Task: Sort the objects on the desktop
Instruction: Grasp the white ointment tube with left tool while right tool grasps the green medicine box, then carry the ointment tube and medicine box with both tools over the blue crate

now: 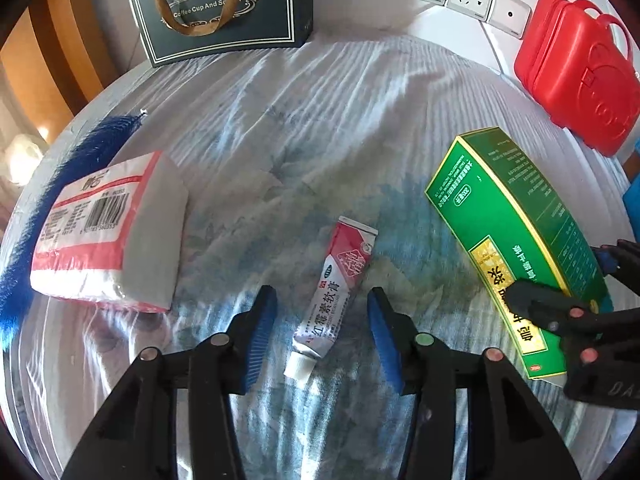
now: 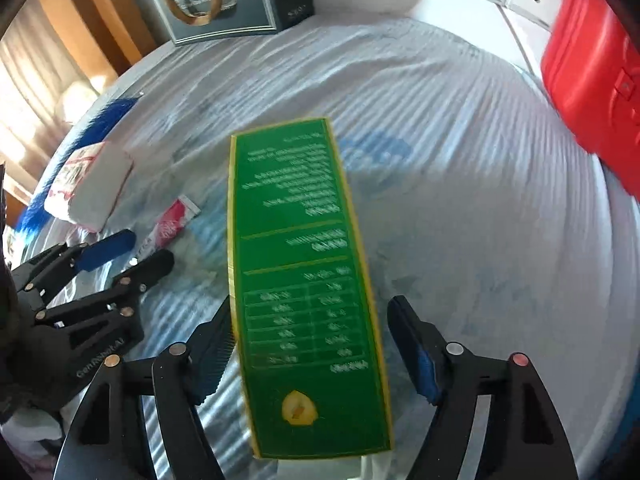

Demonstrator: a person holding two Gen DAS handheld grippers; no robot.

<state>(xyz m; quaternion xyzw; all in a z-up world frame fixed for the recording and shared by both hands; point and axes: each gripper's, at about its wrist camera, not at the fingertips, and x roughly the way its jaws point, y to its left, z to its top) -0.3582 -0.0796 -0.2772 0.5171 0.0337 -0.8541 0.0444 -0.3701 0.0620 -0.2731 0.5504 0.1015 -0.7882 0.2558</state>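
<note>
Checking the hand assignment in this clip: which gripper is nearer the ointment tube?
Left. The left gripper straddles the ointment tube, pads clear of it on both sides. The right gripper is off beside it, around the green box.

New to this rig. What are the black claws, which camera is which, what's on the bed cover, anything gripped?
No robot arm here: a person holds a two-finger gripper in each hand, each carrying a fisheye camera looking along its fingers.

The left wrist view shows the left gripper, jaws apart around an ointment tube lying on the patterned cloth, pads clear of it.

The right wrist view shows the right gripper straddling a green box. One pad sits against the box's edge, the other is clear, so it is not clamped.

Also there: a tissue pack, a dark gift bag and a red case.
</note>
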